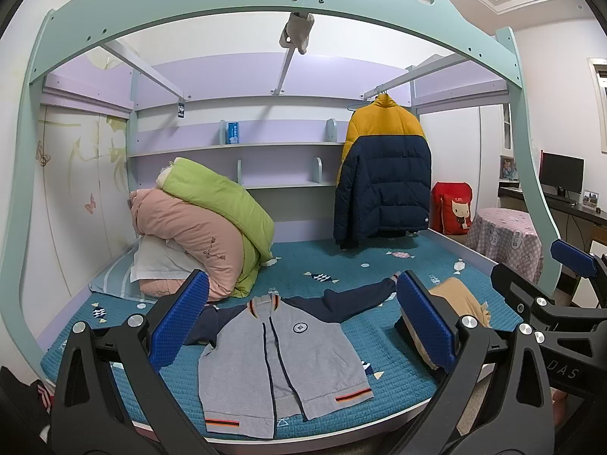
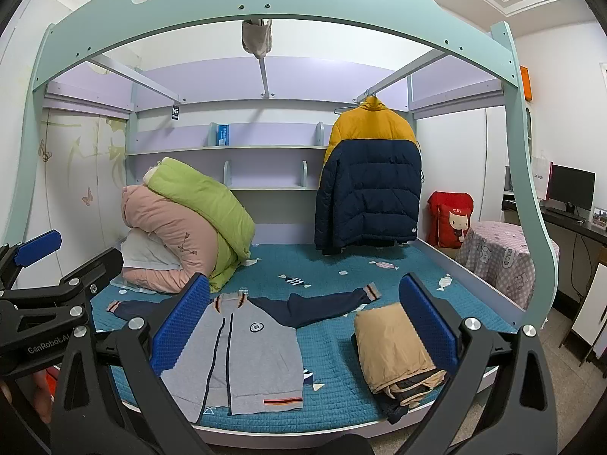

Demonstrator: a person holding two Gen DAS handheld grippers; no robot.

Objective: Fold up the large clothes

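Observation:
A grey jacket (image 1: 280, 352) with navy sleeves lies flat, front up, on the teal bed cover (image 1: 341, 269); it also shows in the right wrist view (image 2: 246, 356). Its right sleeve (image 2: 326, 301) stretches out sideways. A folded tan garment (image 2: 394, 345) lies to the jacket's right, also in the left wrist view (image 1: 461, 301). My left gripper (image 1: 301, 318) is open and empty, held off the bed's front edge. My right gripper (image 2: 303, 322) is open and empty too, beside the left one.
A pile of pink and green quilts (image 1: 205, 223) sits at the back left. A yellow and navy puffer jacket (image 2: 371, 182) hangs at the back right. A red cat cushion (image 2: 451, 220), a cloth-covered round table (image 2: 500, 261) and a desk with monitor (image 2: 571, 189) stand right.

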